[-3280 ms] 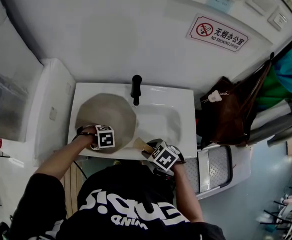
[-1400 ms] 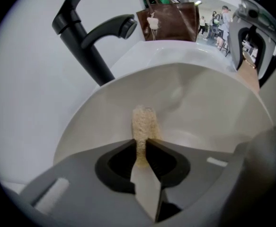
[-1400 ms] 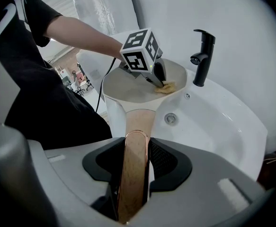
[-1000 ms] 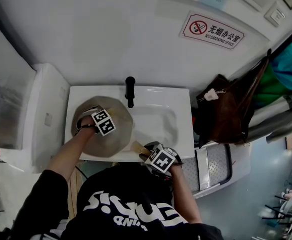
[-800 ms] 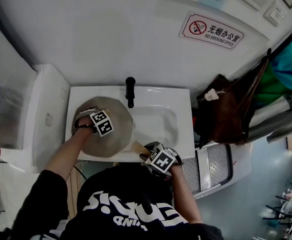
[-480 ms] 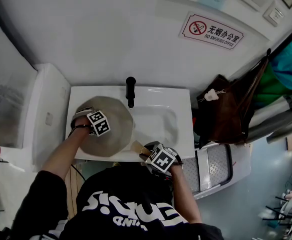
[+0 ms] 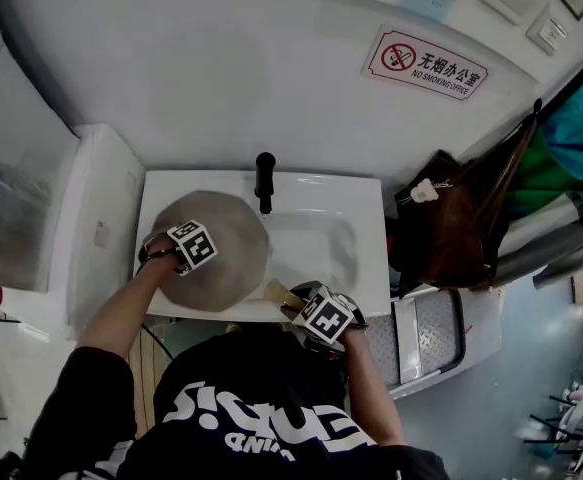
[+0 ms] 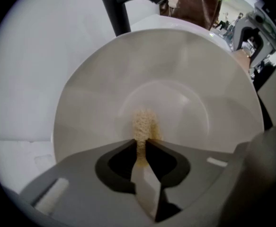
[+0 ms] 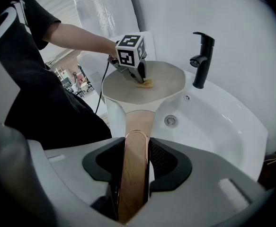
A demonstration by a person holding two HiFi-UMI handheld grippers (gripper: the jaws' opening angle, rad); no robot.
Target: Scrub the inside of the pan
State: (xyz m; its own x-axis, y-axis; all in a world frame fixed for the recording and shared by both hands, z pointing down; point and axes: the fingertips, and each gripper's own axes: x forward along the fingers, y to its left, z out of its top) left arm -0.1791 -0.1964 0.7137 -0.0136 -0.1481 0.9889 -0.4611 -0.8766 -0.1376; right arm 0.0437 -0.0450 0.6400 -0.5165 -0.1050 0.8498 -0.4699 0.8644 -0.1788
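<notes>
**Holding a pan over the basin, pad pressed to its floor**

Nearest the person, the right tongs (image 9: 137,148) are clamped on the wooden, copper-edged handle (image 9: 137,119) of the pan (image 8: 185,74). The handle runs forward between the jaws to the pale, round bowl. The pan sits over the left half of a white washbasin (image 9: 223,126), its rim reaching past the basin's near edge.

Inside the bowl, the left tongs (image 8: 141,144) are narrowed onto a small tan scouring pad (image 8: 144,123), which touches the flat bottom near its centre. The pan's inner wall is plain and off-white.

Behind the pan a matte black tap (image 9: 201,60) stands at the back of the basin. Beyond it rises a bare white wall (image 7: 221,68) with a no-smoking sign (image 7: 433,64) high on the right. A brown bag (image 7: 451,223) hangs just beside the basin's right end.
</notes>
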